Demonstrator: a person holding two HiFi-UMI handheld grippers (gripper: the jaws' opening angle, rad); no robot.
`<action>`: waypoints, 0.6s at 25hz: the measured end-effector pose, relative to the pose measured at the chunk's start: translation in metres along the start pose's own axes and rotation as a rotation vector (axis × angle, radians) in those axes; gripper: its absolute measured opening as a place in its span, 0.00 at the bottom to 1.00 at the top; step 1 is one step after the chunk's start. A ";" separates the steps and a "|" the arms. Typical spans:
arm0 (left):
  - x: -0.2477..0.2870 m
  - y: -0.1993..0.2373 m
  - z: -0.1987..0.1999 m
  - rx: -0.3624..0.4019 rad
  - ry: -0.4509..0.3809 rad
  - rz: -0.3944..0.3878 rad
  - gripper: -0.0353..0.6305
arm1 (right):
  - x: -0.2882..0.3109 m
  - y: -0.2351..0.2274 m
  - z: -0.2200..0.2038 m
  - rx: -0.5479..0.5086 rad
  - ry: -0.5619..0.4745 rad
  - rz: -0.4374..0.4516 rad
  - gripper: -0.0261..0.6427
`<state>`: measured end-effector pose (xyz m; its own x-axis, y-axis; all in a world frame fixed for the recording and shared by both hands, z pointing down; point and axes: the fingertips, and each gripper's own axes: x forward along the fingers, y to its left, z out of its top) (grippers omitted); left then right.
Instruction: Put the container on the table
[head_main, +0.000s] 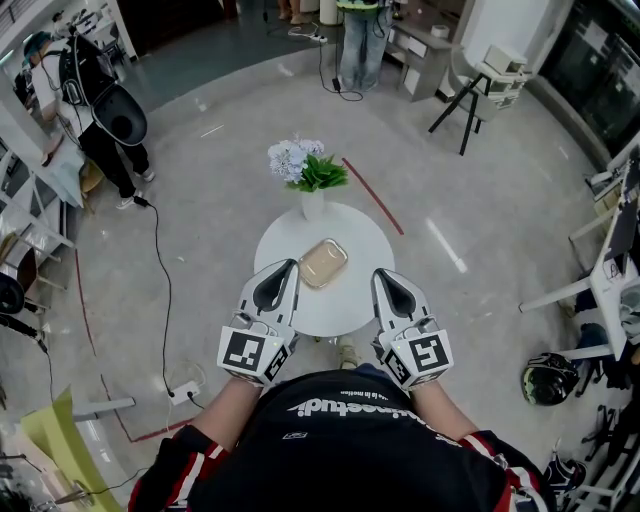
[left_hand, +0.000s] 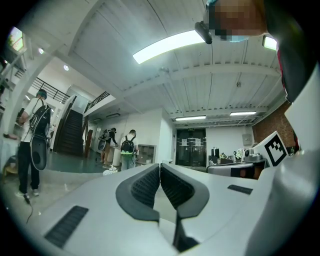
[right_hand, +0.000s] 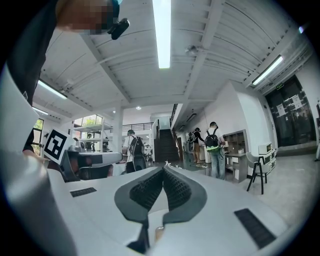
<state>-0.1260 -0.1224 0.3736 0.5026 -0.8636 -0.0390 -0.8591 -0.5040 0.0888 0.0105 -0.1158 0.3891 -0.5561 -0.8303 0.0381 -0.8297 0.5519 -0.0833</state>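
**Head view, read left to right.** At 10 o'clock of the frame a person in dark clothing (head_main: 100, 120) stands on the pale floor (head_main: 200, 230). A black cable (head_main: 166, 300) runs from near that person's feet down to a power strip (head_main: 186, 392) at 8 o'clock.

The left gripper (head_main: 292, 264), its marker cube (head_main: 252, 353) nearest the wearer, overlaps the round white table (head_main: 350, 310) at the table's 8 o'clock. In the left gripper view its ribbed pads are pressed together, with nothing between them.

The container (head_main: 323, 263), a shallow tan tray with rounded corners, lies flat on the tabletop close to its centre, between the two gripper tips. Its left corner appears just beside the left gripper's tip; whether they touch cannot be told.

A white vase (head_main: 313, 205) of pale flowers and green leaves stands upright at the table's 12 o'clock edge, apart from the container. A red line (head_main: 372, 195) on the floor runs off from the table's 1 o'clock.

The right gripper (head_main: 379, 273) overlaps the table at its 4 o'clock, clear of the container. In the right gripper view its pads meet at the tips and pinch nothing.

A dark helmet (head_main: 548, 378) lies on the floor at 4 o'clock of the frame.
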 end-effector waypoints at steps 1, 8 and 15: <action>0.000 -0.001 0.000 0.000 0.001 -0.001 0.09 | 0.000 0.000 0.000 -0.002 0.000 0.000 0.04; 0.001 -0.001 -0.004 -0.002 0.008 -0.004 0.09 | -0.001 -0.001 -0.004 -0.010 0.008 -0.006 0.03; 0.001 0.000 -0.005 -0.006 0.014 -0.007 0.09 | 0.001 0.001 -0.005 -0.016 0.013 -0.005 0.03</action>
<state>-0.1246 -0.1233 0.3788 0.5096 -0.8600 -0.0260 -0.8551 -0.5096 0.0950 0.0090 -0.1157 0.3944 -0.5525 -0.8320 0.0510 -0.8331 0.5490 -0.0675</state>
